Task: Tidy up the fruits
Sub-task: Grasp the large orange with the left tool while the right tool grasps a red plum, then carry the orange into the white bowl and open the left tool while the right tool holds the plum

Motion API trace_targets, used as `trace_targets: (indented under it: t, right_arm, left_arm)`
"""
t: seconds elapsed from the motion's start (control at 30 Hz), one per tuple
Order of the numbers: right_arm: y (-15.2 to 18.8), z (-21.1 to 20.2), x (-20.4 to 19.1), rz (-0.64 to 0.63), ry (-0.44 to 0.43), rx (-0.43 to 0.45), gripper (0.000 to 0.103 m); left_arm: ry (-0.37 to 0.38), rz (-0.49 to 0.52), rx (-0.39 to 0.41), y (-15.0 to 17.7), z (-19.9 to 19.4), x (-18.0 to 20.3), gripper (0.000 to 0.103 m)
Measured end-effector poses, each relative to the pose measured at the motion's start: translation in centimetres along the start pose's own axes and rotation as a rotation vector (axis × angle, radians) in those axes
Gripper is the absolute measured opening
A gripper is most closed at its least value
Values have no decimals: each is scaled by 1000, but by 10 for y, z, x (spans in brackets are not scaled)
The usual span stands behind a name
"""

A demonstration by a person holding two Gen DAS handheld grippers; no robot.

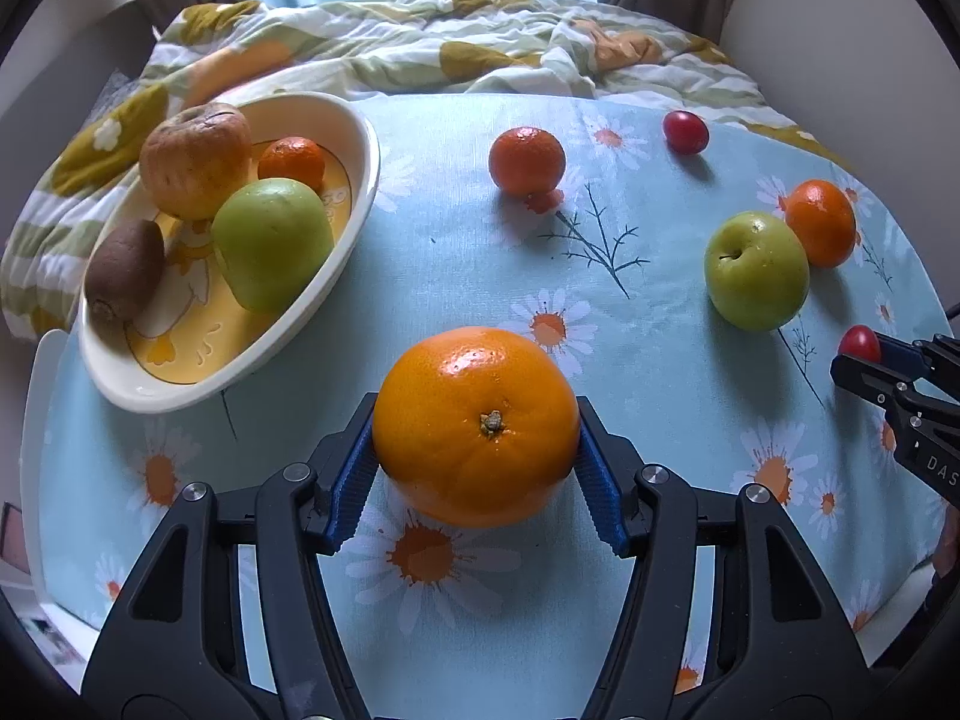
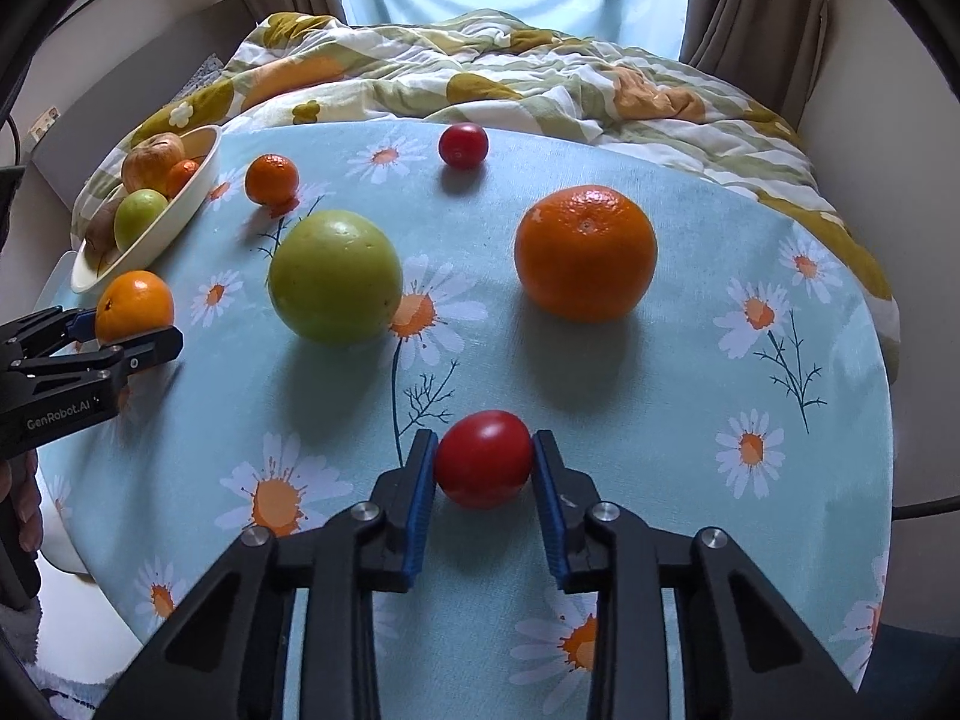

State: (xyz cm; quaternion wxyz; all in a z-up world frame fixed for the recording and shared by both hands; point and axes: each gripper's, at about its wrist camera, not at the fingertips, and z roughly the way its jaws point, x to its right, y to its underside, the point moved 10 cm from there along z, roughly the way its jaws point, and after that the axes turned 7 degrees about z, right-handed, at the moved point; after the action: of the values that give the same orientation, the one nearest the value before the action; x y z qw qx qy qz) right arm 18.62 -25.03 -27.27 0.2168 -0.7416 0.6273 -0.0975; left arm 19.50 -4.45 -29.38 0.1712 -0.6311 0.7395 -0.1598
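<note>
1. Left gripper [image 1: 477, 450]: jaws pinching a large orange [image 1: 477, 426], blue ribbed pads on both flanks, stem scar facing the camera; fruit sits near the desk's near-left part, just short of the bowl.
2. Right gripper [image 2: 485, 468]: jaws clamped on a red cherry tomato [image 2: 483, 459], smooth and glossy, near the desk's front edge.
3. Desk [image 2: 690, 360]: rounded edge, covered in pale blue daisy-print cloth. Open cloth lies between the orange and the bowl, and across the middle.
4. Oval cream bowl [image 1: 354, 138] at the far-left edge, glazed, with a yellow duck print inside. It holds a wrinkled apple [image 1: 195, 159], a green apple [image 1: 273, 243], a fuzzy kiwi [image 1: 125, 269] and a mandarin [image 1: 292, 162].
5. Loose fruit: green apple [image 2: 335, 276], dimpled tangerine [image 2: 585, 252], small mandarin [image 2: 271, 179], second cherry tomato [image 2: 462, 145] close to the far edge.
6. Rumpled quilt [image 2: 480, 72] borders the far edge.
</note>
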Motion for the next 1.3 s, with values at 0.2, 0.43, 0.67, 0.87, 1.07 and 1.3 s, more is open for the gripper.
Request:
trace_targets:
  t: [0.2, 0.43, 0.67, 0.87, 1.07, 1.3]
  right_arm:
    - [-5, -15, -8, -20, -17, 27, 29]
    - [-16, -35, -29, -55, -42, 59, 29]
    - [-35, -59, -61, -79, -54, 100, 29]
    - [-56, -71, -101, -75, -63, 138, 29]
    - [-74, -73, -145, -62, -84, 161, 29]
    - [-91, -64, -186, -37, -80, 178, 29]
  left_arm:
    - [7, -28, 35, -1, -24, -5, 66]
    - [13, -48, 83, -9, -59, -15, 66]
    - [19, -29, 137, -18, -95, -39, 66]
    - [29, 2, 150, -23, -109, -71, 66]
    - [32, 39, 169, -30, -113, -107, 66]
    - [59, 95, 170, -40, -102, -141, 66]
